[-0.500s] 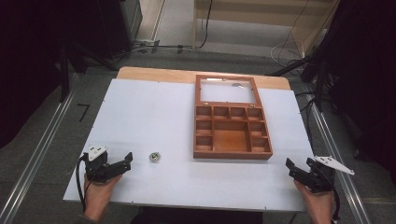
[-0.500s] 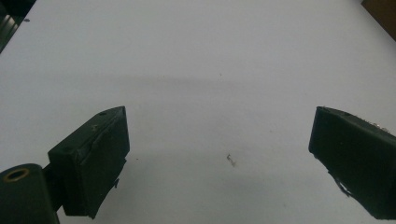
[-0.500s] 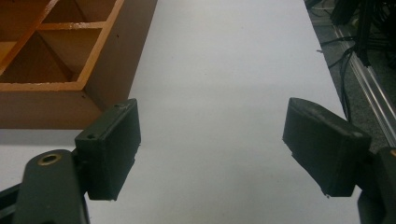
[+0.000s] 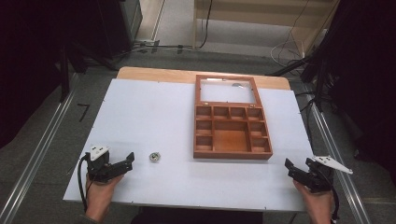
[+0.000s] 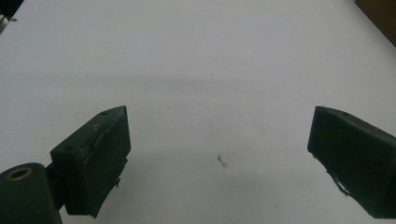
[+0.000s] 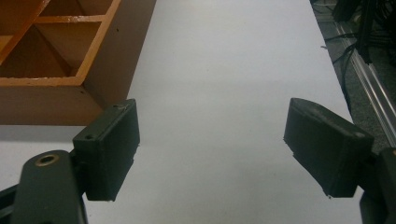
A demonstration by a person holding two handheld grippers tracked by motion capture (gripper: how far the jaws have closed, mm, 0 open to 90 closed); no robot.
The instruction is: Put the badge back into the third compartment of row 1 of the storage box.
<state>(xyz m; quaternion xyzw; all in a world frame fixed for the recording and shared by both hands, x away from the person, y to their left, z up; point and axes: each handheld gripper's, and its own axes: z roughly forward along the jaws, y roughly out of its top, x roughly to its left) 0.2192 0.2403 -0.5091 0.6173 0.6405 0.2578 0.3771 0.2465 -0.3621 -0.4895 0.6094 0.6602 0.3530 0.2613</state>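
Observation:
A brown wooden box [image 4: 232, 151] with several open compartments lies right of the table's middle, its glass-paned lid [image 4: 228, 92] folded back flat. A small shiny metal piece [image 4: 154, 157], like a nut, sits on the white tabletop left of the box. My left gripper [image 4: 125, 164] rests near the front left edge, a short way left of the nut, open and holding nothing [image 5: 219, 140]. My right gripper [image 4: 299, 166] stands open near the front right corner, just past the box's near right corner [image 6: 70, 98], with bare table between its jaws [image 6: 212, 140].
The white tabletop [image 4: 149, 116] has a wooden strip [image 4: 154, 73] along its far edge. Metal rails [image 4: 37, 154] run along the floor on both sides, and cables [image 4: 299, 46] lie on the floor beyond the table. A person's hands [image 4: 100, 196] hold the grippers at the front edge.

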